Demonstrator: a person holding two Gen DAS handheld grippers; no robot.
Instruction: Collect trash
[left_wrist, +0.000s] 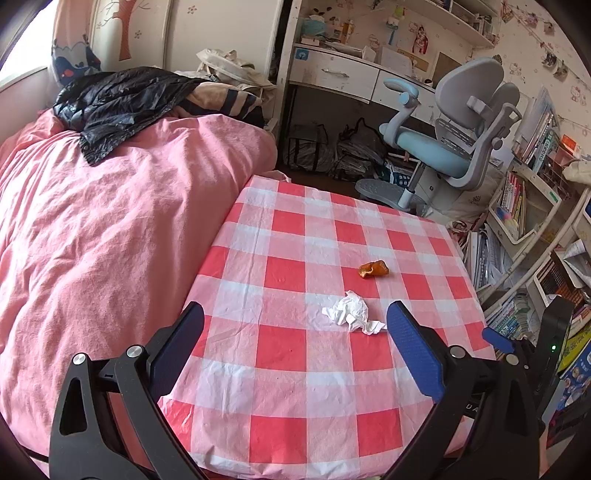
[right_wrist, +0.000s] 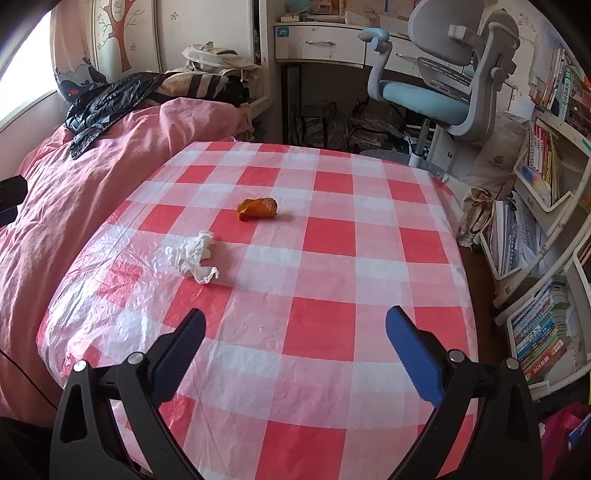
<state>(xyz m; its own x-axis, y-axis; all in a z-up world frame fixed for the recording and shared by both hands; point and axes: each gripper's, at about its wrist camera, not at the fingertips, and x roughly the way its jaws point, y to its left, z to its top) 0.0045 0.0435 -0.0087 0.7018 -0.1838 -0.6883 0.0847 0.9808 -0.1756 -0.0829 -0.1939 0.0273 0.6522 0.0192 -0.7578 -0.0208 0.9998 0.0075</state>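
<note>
- Our left gripper (left_wrist: 294, 314) has its fingers (left_wrist: 413, 347) spread wide, with nothing between the blue pads; it hangs over the near part of the checked tablecloth (left_wrist: 280, 369).
- Just ahead of the left gripper, close to the tip of its right finger, we see the crumpled white tissue (left_wrist: 351, 313) lying flat on the cloth.
- A little beyond the tissue, apart from it, sits the small orange peel (left_wrist: 373, 268) (its exact nature is hard to make out).
- Our right gripper (right_wrist: 295, 318) is also held wide apart and empty, above the near edge of the same cloth.
- From the right wrist view, the tissue (right_wrist: 192, 255) lies ahead and to the left of the left finger (right_wrist: 177, 354), well clear of both tips; the peel (right_wrist: 257, 208) is farther on, past the tissue and slightly right of it.
- To the left of both grippers spreads a pink duvet (left_wrist: 92, 221), with a black jacket (left_wrist: 122, 103) heaped at its far end.
- Beyond the table's far edge we see a blue and grey desk chair (right_wrist: 439, 81), and to the right, shelves of books (right_wrist: 543, 332).
</note>
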